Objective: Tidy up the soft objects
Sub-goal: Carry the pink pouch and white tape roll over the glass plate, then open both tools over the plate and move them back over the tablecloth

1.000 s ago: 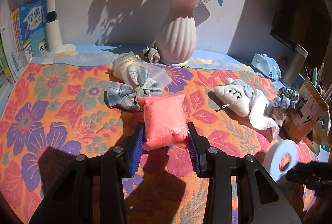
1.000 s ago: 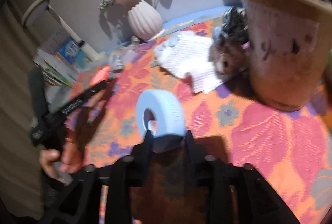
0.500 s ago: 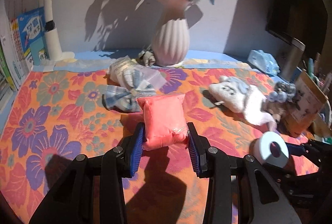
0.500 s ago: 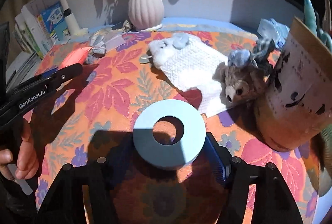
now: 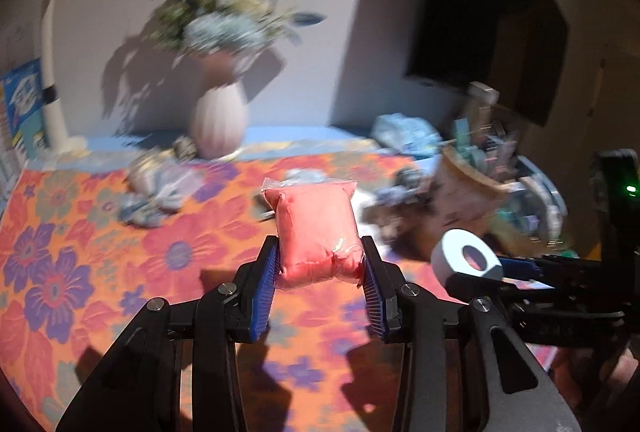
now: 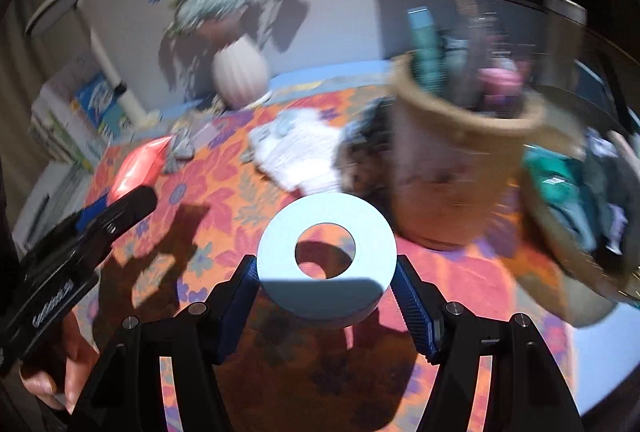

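Note:
My left gripper point(image 5: 318, 252) is shut on a pink soft pouch point(image 5: 316, 228) and holds it above the floral tablecloth point(image 5: 80, 272). Its blue pads dent the pouch's lower sides. My right gripper point(image 6: 326, 268) is shut on a pale blue foam ring point(image 6: 280, 256), which lies flat between the pads and casts a shadow on the cloth below. In the left wrist view the ring point(image 5: 468, 260) shows at the right, just beside the pouch. The right wrist view has the left gripper point(image 6: 120, 208) with the pouch point(image 6: 138, 168) at its left edge.
A ribbed vase with flowers point(image 5: 218, 124) stands at the back. A checked bow point(image 5: 152, 204) lies left of centre. A white plush point(image 6: 296, 148) and a brown plush point(image 6: 360, 160) lie beside a tall brown holder point(image 6: 452, 184). A basket of clothes point(image 6: 580, 192) is at the right.
Both grippers have lifted off the cloth with their loads. The pouch has travelled right, away from the bow. The ring went from on edge to flat.

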A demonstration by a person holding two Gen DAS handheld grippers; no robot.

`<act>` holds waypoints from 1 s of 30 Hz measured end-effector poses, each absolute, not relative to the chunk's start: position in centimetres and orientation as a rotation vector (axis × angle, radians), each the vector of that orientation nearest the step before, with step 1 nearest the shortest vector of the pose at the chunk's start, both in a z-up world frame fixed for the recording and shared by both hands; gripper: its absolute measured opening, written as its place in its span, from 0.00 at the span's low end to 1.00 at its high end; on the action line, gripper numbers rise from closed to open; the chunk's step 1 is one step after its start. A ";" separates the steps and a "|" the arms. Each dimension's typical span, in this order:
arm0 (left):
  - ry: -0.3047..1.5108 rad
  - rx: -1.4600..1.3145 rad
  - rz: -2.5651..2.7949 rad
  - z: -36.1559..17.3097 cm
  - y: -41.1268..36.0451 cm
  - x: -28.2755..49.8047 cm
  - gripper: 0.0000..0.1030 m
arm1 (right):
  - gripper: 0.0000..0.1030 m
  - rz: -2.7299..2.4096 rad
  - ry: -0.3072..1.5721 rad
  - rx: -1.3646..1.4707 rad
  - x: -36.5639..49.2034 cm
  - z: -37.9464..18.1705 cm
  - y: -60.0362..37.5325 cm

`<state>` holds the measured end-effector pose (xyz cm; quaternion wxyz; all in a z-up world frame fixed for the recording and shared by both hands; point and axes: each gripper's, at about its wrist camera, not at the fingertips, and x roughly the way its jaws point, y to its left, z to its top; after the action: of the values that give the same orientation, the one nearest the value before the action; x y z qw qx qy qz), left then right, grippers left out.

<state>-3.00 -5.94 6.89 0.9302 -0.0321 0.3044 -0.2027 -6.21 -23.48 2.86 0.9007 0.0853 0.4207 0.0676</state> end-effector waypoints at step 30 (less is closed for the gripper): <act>0.639 0.124 -0.696 14.3 -35.1 -0.8 0.36 | 0.65 -0.191 0.617 0.541 -12.1 6.0 -46.4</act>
<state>-0.80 -35.13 14.35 0.8886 0.0595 0.3075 -0.3351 -12.13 -46.39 6.00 0.9126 0.2626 0.2994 -0.0926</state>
